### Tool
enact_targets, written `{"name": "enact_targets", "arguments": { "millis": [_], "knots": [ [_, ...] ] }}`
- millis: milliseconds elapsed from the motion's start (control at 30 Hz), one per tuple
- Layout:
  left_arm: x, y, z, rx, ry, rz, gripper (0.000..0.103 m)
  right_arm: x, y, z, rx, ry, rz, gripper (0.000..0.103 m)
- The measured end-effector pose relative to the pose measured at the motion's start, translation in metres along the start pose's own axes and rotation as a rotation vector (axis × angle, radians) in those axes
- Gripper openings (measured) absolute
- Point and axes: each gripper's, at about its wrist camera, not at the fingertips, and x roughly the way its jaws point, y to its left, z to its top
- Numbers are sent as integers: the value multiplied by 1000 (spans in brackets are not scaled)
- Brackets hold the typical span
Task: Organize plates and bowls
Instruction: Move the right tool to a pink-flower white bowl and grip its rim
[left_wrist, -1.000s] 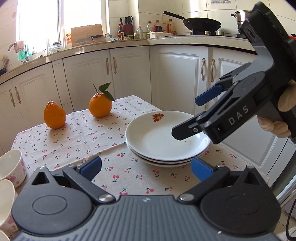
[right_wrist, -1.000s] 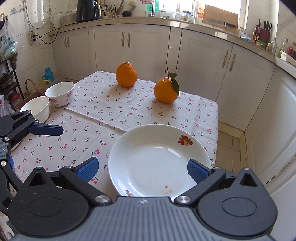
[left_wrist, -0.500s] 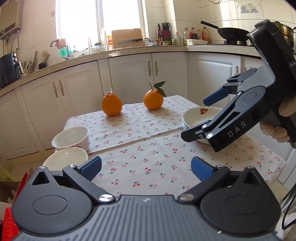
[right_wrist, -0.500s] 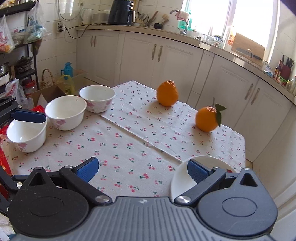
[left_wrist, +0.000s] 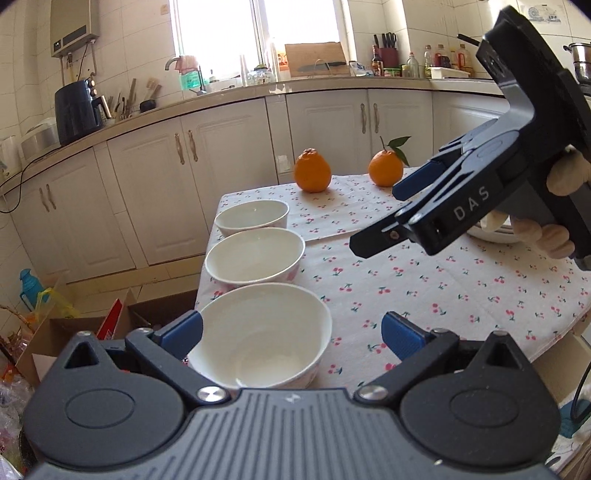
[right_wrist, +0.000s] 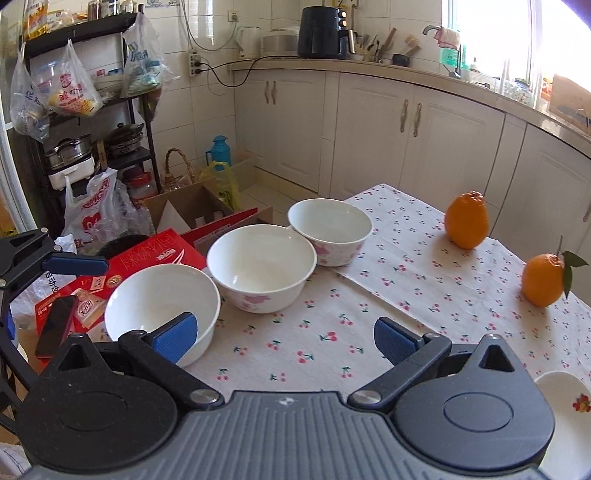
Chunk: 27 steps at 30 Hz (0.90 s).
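Left gripper (left_wrist: 291, 334): black plastic body, ribbed grey housing at lower frame, blue ribbed finger pads (left_wrist: 400, 335), silver pivot screws. Right gripper (left_wrist: 384, 218), upper right: same build, white "DAS" lettering; hand (left_wrist: 554, 206) in pale glove.

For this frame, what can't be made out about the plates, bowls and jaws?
- Plate stack: left wrist view, mostly hidden behind the right gripper and hand; plate count unreadable.
- Same plates: right wrist view, cut off by the gripper body and frame edge.
- Nearest bowl: base hidden by the left gripper.
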Motion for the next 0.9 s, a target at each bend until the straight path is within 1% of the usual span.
{"name": "enact_targets", "arguments": {
  "millis": [167,367,567,633,800,833,900],
  "knots": [
    [8,18,-16,-22,39,12,102,19,20,7,-9,17,64,103],
    [21,24,-29,-18,72,-14,102,42,33,7,-8,65,106,103],
    [30,24,-31,-22,76,-44,102,55,39,5,14,96,151,102],
    [32,25,-31,-21,74,-48,102,58,41,5,16,103,163,100],
    [36,28,-32,-19,74,-57,100,66,42,5,29,130,204,84],
    [36,28,-32,-20,75,-61,100,67,42,5,29,134,208,83],
    [37,29,-32,-21,74,-66,100,70,43,4,28,146,219,78]
  ]
}}
